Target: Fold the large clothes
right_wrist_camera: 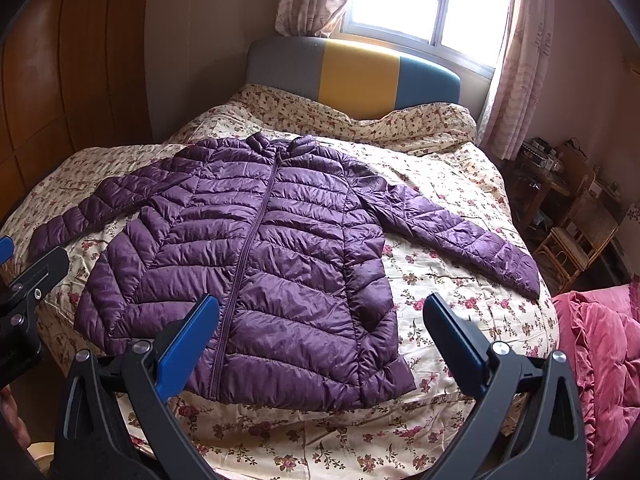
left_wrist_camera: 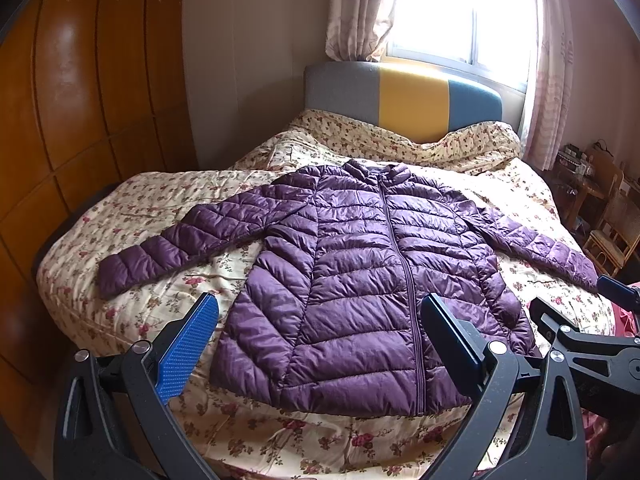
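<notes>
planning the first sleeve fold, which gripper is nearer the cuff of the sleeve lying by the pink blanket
Right. The right gripper hovers over the hem on that sleeve cuff's side; the left gripper hovers across the jacket, toward the other sleeve.

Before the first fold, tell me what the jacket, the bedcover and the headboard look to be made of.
Purple jacket: thin, shiny synthetic shell, probably nylon, quilted in puffy stitched channels, which suggests down or fibre fill. Floral bedcover: matte, soft woven cloth, likely cotton, lightly padded. Headboard: upholstered panels in grey, yellow and blue, with a fabric-like matte look.
</notes>
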The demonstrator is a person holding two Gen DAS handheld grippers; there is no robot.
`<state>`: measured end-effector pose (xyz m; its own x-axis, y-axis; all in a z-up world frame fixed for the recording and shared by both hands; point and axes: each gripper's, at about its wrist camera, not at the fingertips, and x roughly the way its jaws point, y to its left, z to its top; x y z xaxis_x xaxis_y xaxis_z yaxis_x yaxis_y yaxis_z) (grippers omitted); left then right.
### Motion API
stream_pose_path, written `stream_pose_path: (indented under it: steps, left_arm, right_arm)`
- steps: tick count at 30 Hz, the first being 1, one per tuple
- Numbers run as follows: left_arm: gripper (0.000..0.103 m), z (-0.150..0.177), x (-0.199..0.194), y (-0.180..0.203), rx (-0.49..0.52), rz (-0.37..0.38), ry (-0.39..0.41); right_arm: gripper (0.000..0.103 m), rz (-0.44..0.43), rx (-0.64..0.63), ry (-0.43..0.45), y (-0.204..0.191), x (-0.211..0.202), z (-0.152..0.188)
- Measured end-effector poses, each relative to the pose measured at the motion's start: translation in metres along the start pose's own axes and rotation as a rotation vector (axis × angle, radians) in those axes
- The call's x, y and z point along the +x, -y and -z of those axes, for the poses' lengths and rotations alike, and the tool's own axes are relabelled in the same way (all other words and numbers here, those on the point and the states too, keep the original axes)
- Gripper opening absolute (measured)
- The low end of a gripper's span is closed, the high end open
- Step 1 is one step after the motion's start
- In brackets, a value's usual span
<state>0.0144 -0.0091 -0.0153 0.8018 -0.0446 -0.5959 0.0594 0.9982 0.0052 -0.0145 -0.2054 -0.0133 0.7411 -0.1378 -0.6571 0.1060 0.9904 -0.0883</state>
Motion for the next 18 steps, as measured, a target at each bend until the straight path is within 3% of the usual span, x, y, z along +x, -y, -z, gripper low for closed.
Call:
stream_pose_path:
  steps: [18]
  left_arm:
    - [0.1,-0.015,0.029,0.006,0.017,0.014,-0.051]
  right_arm:
    - [0.101,0.004,-0.01,-0.072,0.003,0.038,-0.011]
